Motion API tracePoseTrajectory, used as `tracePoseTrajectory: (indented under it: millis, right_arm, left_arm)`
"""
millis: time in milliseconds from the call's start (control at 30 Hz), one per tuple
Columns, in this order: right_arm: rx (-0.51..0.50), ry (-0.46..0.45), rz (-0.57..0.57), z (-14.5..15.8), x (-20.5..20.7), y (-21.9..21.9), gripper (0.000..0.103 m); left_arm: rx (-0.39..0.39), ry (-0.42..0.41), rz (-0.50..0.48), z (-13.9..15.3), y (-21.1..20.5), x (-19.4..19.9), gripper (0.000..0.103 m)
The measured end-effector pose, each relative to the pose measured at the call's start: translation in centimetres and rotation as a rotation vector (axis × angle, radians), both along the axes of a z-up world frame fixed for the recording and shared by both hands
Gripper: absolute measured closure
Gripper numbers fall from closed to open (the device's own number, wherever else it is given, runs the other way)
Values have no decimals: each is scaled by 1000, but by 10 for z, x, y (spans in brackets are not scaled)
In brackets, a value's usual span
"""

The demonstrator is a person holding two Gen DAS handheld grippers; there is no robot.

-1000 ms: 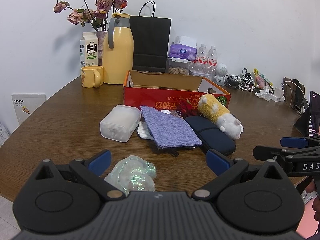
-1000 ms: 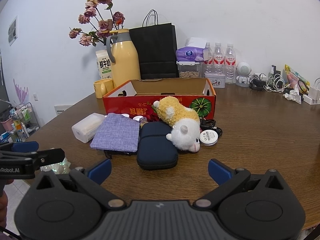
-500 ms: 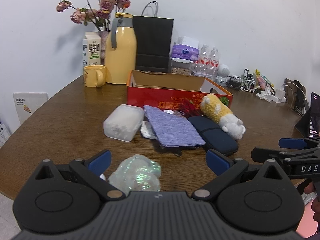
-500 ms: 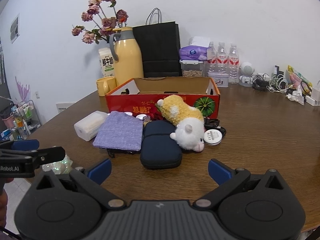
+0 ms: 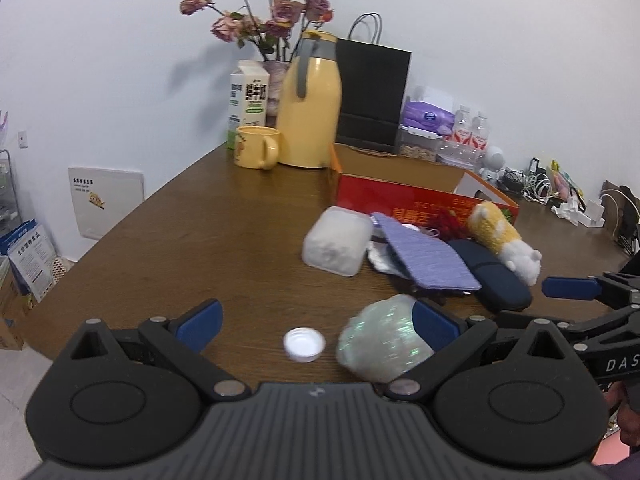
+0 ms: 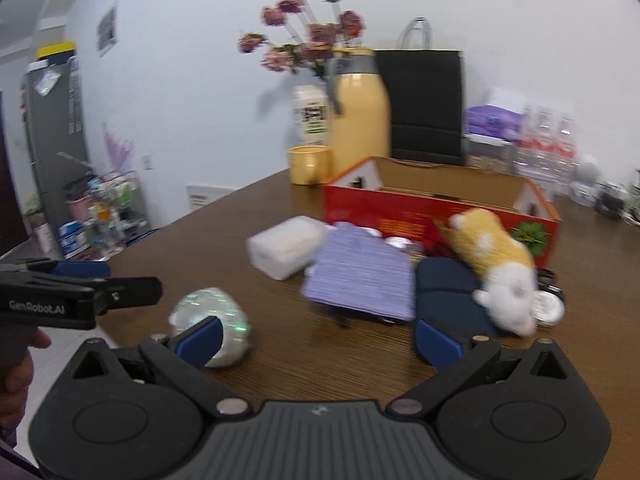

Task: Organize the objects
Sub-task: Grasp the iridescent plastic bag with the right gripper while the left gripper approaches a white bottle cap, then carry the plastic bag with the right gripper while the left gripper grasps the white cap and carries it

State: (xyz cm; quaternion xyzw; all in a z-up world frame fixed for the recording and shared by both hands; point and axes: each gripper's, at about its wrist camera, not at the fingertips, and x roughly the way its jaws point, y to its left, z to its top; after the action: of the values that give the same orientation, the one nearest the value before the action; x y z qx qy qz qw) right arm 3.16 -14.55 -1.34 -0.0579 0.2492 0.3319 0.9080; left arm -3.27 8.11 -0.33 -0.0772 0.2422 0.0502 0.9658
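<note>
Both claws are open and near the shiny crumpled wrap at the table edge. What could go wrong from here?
1. The shiny wrap lies against one fingertip of the left claw, not centred, so closing may push it away.
2. The small white cap sits between the same fingers and could be knocked off the table edge.
3. The right claw is also beside the wrap; the two claws may collide.

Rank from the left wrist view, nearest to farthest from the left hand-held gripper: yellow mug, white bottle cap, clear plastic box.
1. White bottle cap, between the left hand-held gripper fingers.
2. Clear plastic box, mid-table, ahead right.
3. Yellow mug, far back, left of centre.
</note>
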Motion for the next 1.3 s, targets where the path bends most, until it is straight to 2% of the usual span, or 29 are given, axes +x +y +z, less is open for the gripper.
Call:
tracePoseTrajectory:
  millis: [500,700,767,867,1000,1167,1300]
  right_arm:
    - [-77,38,126,-20,7,72,1]
    - [-102,57,170,-31,11,91,19]
    - [-108,66,177,-34,13,94,34]
    - [-111,86,182,-39,16,95,48]
    - [-103,91,181,-40,18,94,50]
    - [-83,97,182,-40,20,88,61]
    - [-48,85,158,-39,24,75,63]
  left_arm:
    - [-52,30,57,-26,47,-3,0]
    - [-75,44,67,-32,58,-2,0]
    - [-81,49,76,-34,61,-1,0]
    - [-89,58,82,-37,62,1,0]
    - [-90,62,73,-38,60,3,0]
    - [-82,74,63,-39,54,7,0]
    - [-73,86,49,-39,48,11,0]
